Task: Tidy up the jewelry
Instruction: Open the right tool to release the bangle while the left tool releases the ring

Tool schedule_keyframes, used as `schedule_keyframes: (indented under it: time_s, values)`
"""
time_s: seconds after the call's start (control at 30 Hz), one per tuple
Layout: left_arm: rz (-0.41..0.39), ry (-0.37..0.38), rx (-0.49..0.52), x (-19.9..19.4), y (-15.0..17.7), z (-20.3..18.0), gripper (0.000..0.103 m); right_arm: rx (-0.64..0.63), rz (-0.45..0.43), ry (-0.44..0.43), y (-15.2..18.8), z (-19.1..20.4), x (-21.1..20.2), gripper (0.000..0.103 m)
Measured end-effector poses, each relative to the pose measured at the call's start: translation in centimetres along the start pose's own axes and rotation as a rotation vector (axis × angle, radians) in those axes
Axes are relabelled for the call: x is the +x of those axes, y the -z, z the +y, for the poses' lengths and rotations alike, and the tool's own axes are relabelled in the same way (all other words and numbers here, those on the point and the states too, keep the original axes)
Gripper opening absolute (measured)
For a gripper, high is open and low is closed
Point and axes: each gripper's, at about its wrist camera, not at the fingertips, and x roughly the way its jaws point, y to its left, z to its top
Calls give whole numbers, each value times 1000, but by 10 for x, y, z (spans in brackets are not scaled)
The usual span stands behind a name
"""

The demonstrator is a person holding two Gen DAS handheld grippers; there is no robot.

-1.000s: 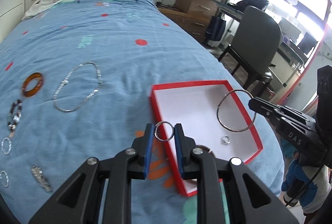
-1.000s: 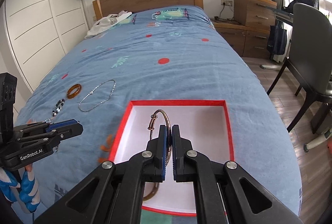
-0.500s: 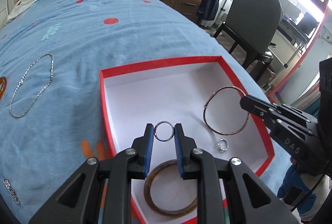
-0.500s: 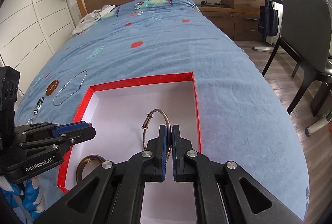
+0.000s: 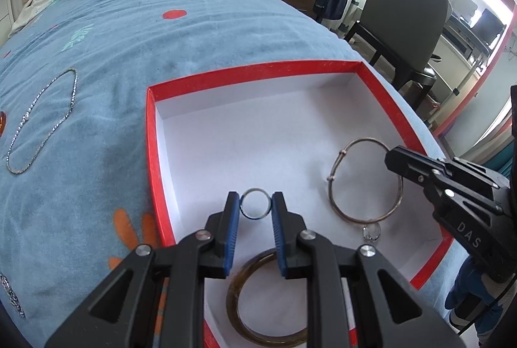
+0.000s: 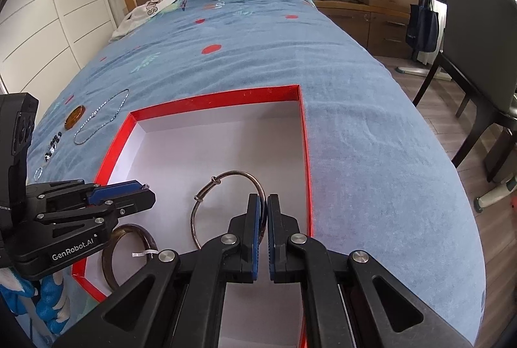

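While most of the blue bed [image 5: 226, 35] is bare, a big red box [image 5: 152, 154] with a white floor lies right under both grippers. Some of the job looks done, because three pieces already lie inside it. A brown bangle [image 5: 245, 315] rests on the box floor below the left gripper [image 5: 256, 208]. A small silver ring [image 5: 371, 232] sits to that gripper's right, close to the bottom of the wire bangle [image 6: 226, 206].

More is left to do. Far off to the left of the left gripper, a long silver chain [image 5: 42, 122] lies on the bed. Past it, the right camera shows an orange bangle [image 6: 75, 117], some dark beads [image 6: 53, 148] and a little loop [image 6: 38, 173]. I think these must go in the box too.

The right gripper [image 6: 267, 212] has its jaws pressed almost together, pinching the thin wire bangle by its rim. That bangle hangs low over the white floor, and I cannot tell if it touches.

The left gripper's jaws are a little way apart, squeezing a plain metal ring [image 5: 256, 203] between the blue pads [image 5: 235, 212]. It hangs just over the box floor, ready to be let go.
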Motion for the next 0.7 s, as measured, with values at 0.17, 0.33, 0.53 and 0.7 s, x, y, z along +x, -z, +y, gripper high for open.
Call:
schedule_keyframes:
  time_s: [0.17, 0.33, 0.53, 0.7]
  values:
    - [0, -11, -8, 0, -1, 2, 19, -25, 11, 16, 2, 5, 2, 4]
    - [2, -3, -2, -1, -1, 2, 20, -16, 12, 21, 2, 4, 0, 7]
    - [6, 8, 1, -6, -3, 3, 31, -16, -15, 21, -1, 5, -16, 25]
    - [-3, 14, 9, -18, -5, -1, 35, -14, -52, 32, -5, 7, -39, 29]
